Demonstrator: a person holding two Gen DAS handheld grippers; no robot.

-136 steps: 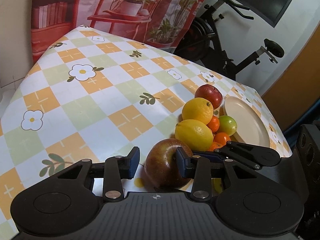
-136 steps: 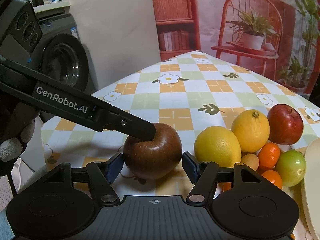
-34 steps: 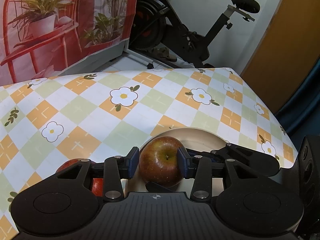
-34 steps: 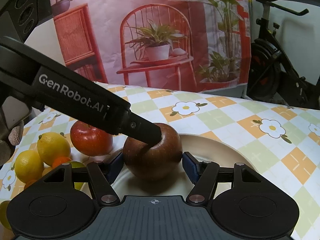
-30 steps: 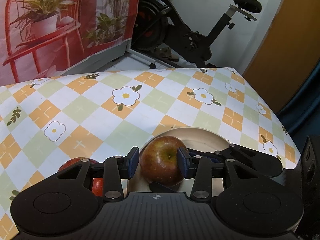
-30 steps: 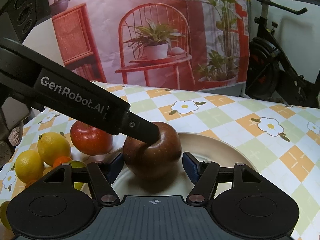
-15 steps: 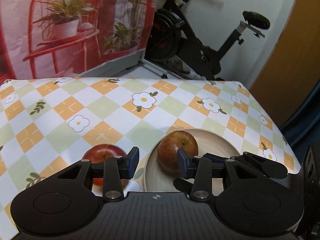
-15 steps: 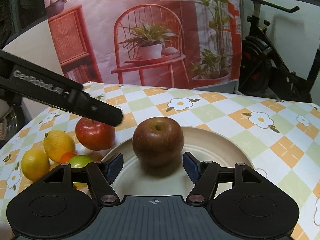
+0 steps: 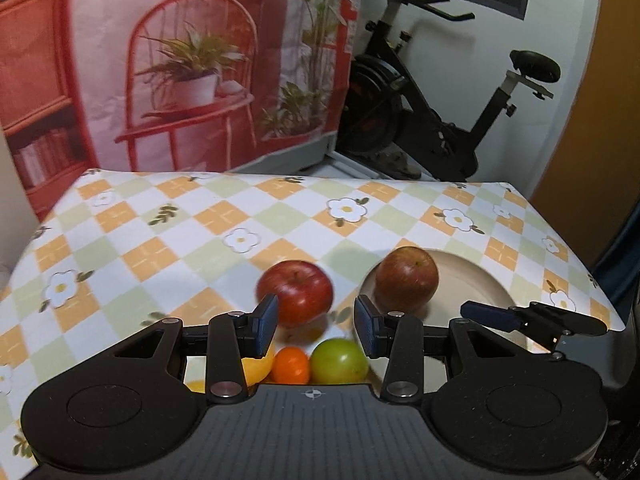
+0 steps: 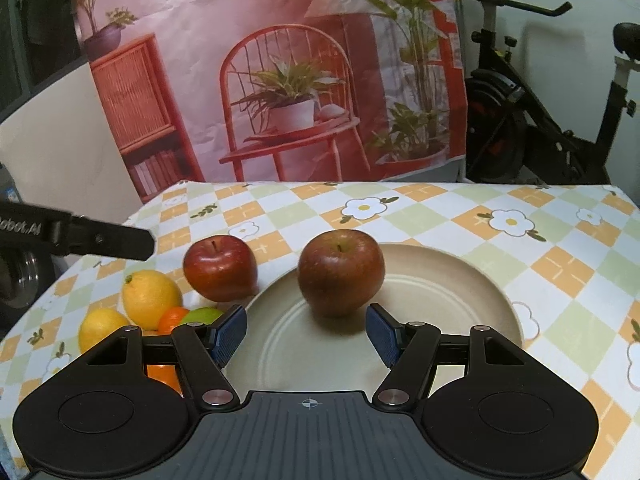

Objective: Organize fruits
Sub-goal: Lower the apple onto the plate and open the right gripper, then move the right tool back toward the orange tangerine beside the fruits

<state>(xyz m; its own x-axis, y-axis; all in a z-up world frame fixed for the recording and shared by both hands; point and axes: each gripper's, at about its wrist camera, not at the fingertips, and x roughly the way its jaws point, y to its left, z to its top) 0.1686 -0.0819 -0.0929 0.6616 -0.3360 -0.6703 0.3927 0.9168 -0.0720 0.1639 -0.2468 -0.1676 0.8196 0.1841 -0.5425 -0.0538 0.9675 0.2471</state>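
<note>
A dark red apple (image 10: 341, 272) stands upright on the cream plate (image 10: 460, 292), free of both grippers; the left wrist view shows this apple (image 9: 407, 279) on the plate (image 9: 476, 280) too. My right gripper (image 10: 307, 334) is open just short of it, nothing between its blue pads. My left gripper (image 9: 316, 325) is open and empty above a bright red apple (image 9: 295, 293) that lies on the cloth left of the plate. Below it sit a green fruit (image 9: 339, 361), a small orange (image 9: 291, 365) and a lemon (image 9: 260, 366).
Two lemons (image 10: 151, 298) and the bright red apple (image 10: 219, 267) cluster left of the plate on the checked tablecloth (image 10: 440, 208). The table's edge runs close at the right. An exercise bike (image 9: 432, 120) and a red printed backdrop (image 9: 160, 60) stand behind.
Both grippers have drawn back from the dark apple, leaving it on the plate. My left gripper swung left and up, so the bright red apple and small fruits came into its view.
</note>
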